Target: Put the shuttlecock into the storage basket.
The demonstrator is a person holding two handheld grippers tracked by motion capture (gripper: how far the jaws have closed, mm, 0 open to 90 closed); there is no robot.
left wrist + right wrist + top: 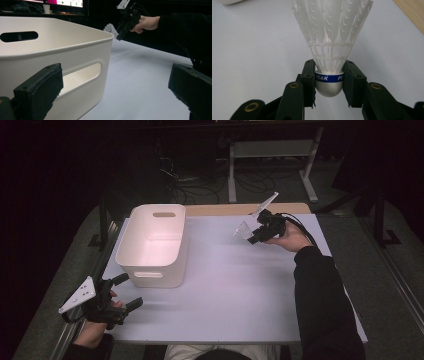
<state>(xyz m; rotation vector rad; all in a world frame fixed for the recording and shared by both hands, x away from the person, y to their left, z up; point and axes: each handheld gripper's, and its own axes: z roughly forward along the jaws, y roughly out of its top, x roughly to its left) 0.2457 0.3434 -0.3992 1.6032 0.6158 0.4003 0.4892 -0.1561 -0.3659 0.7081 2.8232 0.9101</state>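
— What have you got in your right gripper (329, 82)?

— One shuttlecock (332, 37): a rounded, smooth silvery cork with a blue band, and a white skirt of ribbed plastic mesh flaring outward. My two black pads pinch the cork from both sides, jaws partly closed on it. It hangs above the table (235, 290) at about one o'clock.

— And your left gripper (122, 292)?

— At seven o'clock, low by the table's edge, jaws spread wide with nothing between them. Its pads (40, 90) are blocky and matte black.

— Anything else?

— One white bin (155, 245), smooth plastic, rounded corners, a slot handle at each end, at about ten o'clock. The table is a pale, flat sheet.
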